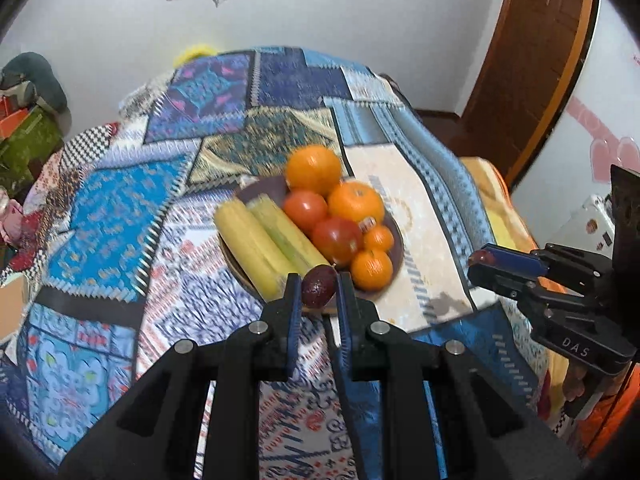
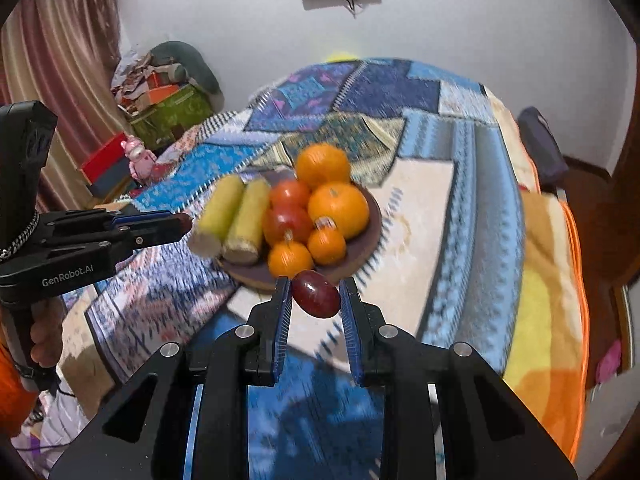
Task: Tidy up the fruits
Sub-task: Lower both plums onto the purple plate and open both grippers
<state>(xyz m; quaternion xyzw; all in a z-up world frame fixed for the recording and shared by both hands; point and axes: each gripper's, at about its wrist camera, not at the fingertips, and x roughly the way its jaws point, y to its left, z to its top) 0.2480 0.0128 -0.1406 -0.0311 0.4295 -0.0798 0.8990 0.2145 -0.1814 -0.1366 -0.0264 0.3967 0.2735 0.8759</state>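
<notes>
A brown plate on the patchwork quilt holds two corn cobs, several oranges and two tomatoes. My left gripper is shut on a small dark purple fruit, just above the plate's near rim. In the right wrist view, my right gripper is shut on a dark red oval fruit, close to the near rim of the plate. Each gripper also shows side-on in the other's view: the right gripper and the left gripper, each with a dark fruit at its tip.
The quilt covers a bed that drops off at the right onto an orange-yellow blanket. Boxes and clutter stand by the curtain at the far left. A wooden door is at the right. A hand grips the left handle.
</notes>
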